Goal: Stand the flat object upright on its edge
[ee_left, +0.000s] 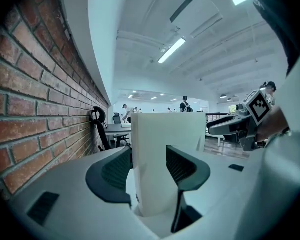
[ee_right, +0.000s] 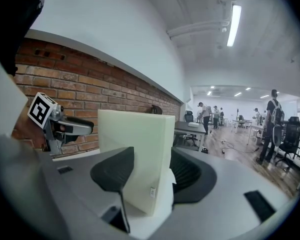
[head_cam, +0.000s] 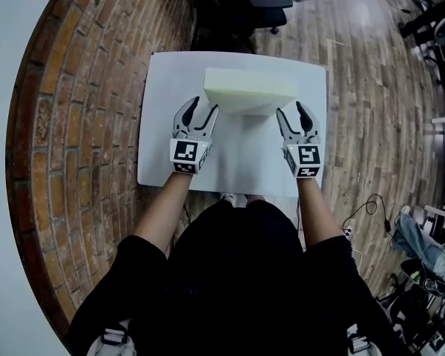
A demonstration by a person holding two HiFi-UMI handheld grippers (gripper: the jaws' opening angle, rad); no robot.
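We are holding the foam block (head_cam: 250, 87) near the counter's (head_cam: 159, 154) far edge | left tool (head_cam: 201, 110) and right tool (head_cam: 291, 111) each clamping one end | long axis running left-right between them, both equally near.

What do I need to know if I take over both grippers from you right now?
Left gripper: fingers shut on the left end of the foam slab.
Right gripper: shut on its right end.
The slab is over the far part of the white table.
Done: gripped at both ends. I cannot tell whether its lower edge rests on the table.
To do: probably settle it upright on its long edge, check that it balances, then open both grippers.
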